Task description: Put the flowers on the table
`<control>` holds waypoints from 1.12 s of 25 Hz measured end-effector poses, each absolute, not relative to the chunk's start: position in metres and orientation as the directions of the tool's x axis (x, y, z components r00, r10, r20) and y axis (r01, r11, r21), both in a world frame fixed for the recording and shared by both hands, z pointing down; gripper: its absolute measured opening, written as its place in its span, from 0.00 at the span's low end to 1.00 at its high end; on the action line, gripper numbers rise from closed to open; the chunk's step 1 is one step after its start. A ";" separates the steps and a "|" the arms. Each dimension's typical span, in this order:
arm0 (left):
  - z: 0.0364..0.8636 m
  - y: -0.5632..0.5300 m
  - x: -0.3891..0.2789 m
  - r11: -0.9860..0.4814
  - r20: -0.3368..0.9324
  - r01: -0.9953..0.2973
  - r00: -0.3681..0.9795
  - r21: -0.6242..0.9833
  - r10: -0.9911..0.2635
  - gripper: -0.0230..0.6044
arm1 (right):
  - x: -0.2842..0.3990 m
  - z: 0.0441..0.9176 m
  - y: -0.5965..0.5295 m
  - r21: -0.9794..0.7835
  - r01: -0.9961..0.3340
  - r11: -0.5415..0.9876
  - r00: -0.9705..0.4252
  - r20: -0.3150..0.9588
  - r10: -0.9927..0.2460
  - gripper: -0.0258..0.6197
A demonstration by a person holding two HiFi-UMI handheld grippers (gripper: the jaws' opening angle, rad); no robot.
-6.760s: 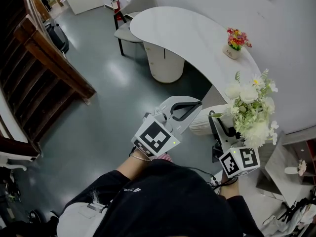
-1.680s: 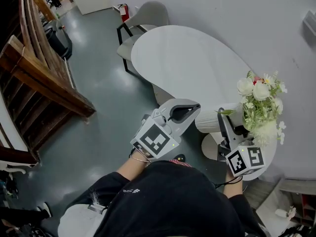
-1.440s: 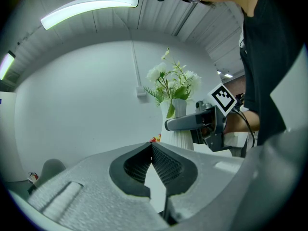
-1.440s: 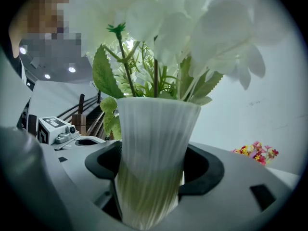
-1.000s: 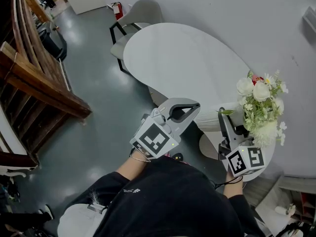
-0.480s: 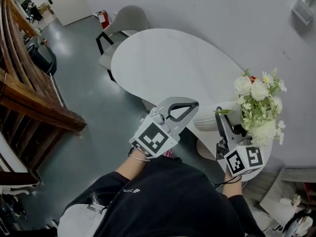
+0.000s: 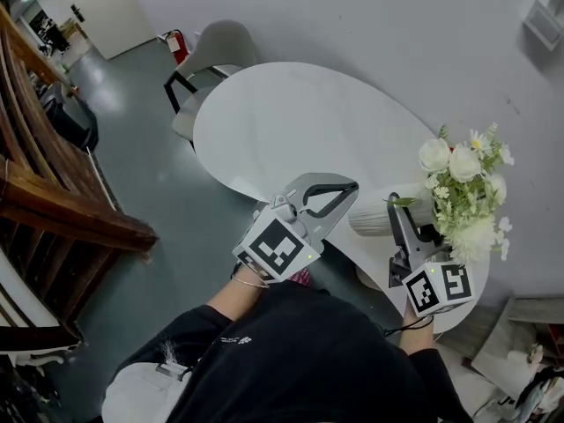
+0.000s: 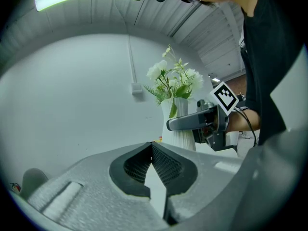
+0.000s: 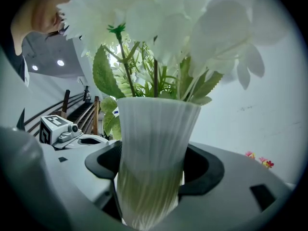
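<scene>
The step in hand looks like the placing itself: the right hand-held gripper (image 9: 151, 174) has its jaws closed on the lower body of a ribbed white vase (image 9: 154, 143), gripping it from both sides, and the white flowers (image 7: 463, 201) stand out of its mouth. In the head view the vase hangs over the near, narrow end of the white table (image 7: 291, 122), close to the wall (whether its base already touches the tabletop cannot be told from any view). The vase is upright or very nearly so. Its long axis runs vertically, mouth and blooms pointing up, and the heavy bunch spreads above the grip and a little toward the wall. The left hand-held gripper (image 8: 153, 165) holds nothing. Its jaws are drawn together with the tips meeting, and it hovers beside the table edge to the left of the vase. The next move probably calls for lowering the vase straight down until the base sits flat. The right jaws should part only then, and the top-heavy bunch should be kept from tipping the vase.
</scene>
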State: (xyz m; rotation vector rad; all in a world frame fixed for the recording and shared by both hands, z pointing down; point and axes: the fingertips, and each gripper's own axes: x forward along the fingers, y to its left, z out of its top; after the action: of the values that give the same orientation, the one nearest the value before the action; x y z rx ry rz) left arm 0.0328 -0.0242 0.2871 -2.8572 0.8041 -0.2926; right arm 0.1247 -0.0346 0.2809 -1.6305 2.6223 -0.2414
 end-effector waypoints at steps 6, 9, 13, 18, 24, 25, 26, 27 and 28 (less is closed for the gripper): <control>0.293 -0.030 0.037 -0.870 0.167 -0.447 0.860 -0.206 -0.482 0.03 | 0.131 0.284 -0.036 -0.157 -0.910 0.384 -0.395 0.046 -0.918 0.61; 0.293 -0.034 0.038 -0.878 0.160 -0.432 0.870 -0.207 -0.467 0.03 | 0.132 0.285 -0.038 -0.161 -0.916 0.367 -0.378 0.045 -0.925 0.61; 0.293 -0.041 0.038 -0.884 0.146 -0.418 0.880 -0.210 -0.452 0.03 | 0.134 0.285 -0.041 -0.153 -0.928 0.339 -0.348 0.041 -0.936 0.61; 0.296 -0.048 0.039 -0.893 0.137 -0.397 0.892 -0.213 -0.430 0.03 | 0.137 0.288 -0.043 -0.145 -0.940 0.309 -0.316 0.034 -0.948 0.61; 0.295 -0.053 0.040 -0.903 0.126 -0.373 0.906 -0.215 -0.404 0.03 | 0.138 0.284 -0.046 -0.128 -0.951 0.282 -0.288 0.029 -0.957 0.61; 0.294 -0.054 0.041 -0.904 0.124 -0.369 0.908 -0.215 -0.400 0.03 | 0.137 0.282 -0.046 -0.123 -0.952 0.280 -0.286 0.026 -0.958 0.61; 0.295 -0.055 0.041 -0.905 0.122 -0.366 0.910 -0.215 -0.396 0.03 | 0.137 0.281 -0.046 -0.120 -0.953 0.278 -0.283 0.023 -0.959 0.61; 0.295 -0.056 0.043 -0.907 0.119 -0.362 0.912 -0.217 -0.393 0.03 | 0.137 0.281 -0.047 -0.118 -0.954 0.276 -0.280 0.021 -0.960 0.61; 0.296 -0.056 0.044 -0.908 0.117 -0.358 0.914 -0.218 -0.388 0.03 | 0.139 0.282 -0.047 -0.116 -0.955 0.272 -0.276 0.020 -0.961 0.61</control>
State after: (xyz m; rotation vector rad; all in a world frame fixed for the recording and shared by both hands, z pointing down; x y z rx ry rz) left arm 0.0442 -0.0564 0.2962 -2.8833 0.5677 -0.2346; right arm 0.1386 -0.0473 0.2822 -1.8561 2.4618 -0.1625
